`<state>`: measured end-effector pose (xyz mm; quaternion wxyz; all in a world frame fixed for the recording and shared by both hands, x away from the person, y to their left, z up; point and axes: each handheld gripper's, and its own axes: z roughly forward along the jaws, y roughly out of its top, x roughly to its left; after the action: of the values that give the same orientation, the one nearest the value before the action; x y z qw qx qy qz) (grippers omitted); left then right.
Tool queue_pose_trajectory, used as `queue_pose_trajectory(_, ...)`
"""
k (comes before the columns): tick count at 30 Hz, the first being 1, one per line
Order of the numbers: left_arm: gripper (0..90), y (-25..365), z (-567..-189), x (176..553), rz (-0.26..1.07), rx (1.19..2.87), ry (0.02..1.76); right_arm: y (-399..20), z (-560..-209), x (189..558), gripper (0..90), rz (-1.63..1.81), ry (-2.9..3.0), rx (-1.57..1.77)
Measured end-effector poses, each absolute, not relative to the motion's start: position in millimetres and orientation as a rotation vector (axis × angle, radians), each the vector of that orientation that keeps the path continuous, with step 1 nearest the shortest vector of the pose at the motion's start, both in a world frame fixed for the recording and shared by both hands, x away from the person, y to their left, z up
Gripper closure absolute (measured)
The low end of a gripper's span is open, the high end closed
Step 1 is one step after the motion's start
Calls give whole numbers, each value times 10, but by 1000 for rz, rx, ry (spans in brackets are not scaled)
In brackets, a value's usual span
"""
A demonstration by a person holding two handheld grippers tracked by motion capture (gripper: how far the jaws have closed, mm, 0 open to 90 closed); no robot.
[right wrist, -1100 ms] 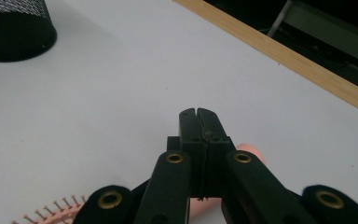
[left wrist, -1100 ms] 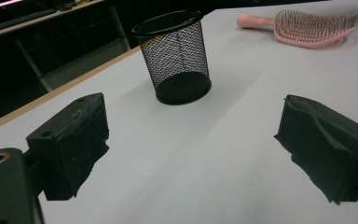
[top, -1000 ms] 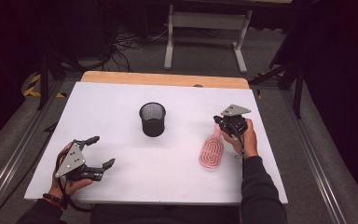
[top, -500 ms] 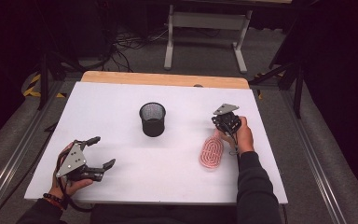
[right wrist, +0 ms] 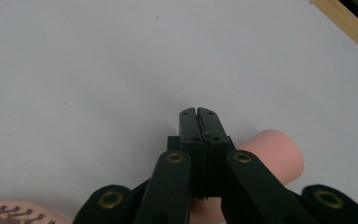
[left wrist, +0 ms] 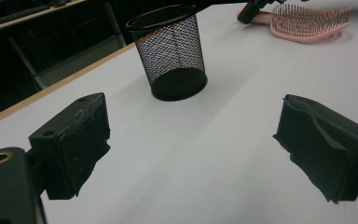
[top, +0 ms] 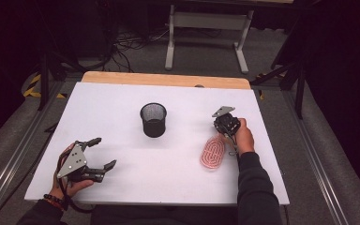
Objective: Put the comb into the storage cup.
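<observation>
A pink hairbrush (top: 213, 153) lies bristles-up on the white table (top: 122, 98), right of centre. My right gripper (top: 225, 132) points down over the brush's handle end. In the right gripper view its jaws (right wrist: 198, 114) are pressed together with nothing between them, and the pink handle (right wrist: 279, 154) lies just beneath and behind them. A black mesh cup (top: 153, 119) stands upright mid-table. My left gripper (top: 106, 151) rests at the front left, open and empty. The left gripper view looks between the wide-apart jaws (left wrist: 191, 144) at the cup (left wrist: 170, 51) and the brush (left wrist: 307, 21).
The table's far edge is a wooden strip (top: 164, 79). Metal rails (top: 318, 159) run along both sides of the table. A grey stand (top: 206, 28) is on the floor beyond the table.
My right gripper has shifted a little left and down, closer to the brush handle. The left gripper, cup and brush have not moved.
</observation>
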<state>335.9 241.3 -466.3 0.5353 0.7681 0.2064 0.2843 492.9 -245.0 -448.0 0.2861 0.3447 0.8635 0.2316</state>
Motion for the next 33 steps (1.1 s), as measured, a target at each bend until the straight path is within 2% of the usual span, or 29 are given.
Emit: queue_pose_trajectory(33,100,2419,-4660,3355,677,1836,494,-2863,-4550,4642,900,742,2240,1150)
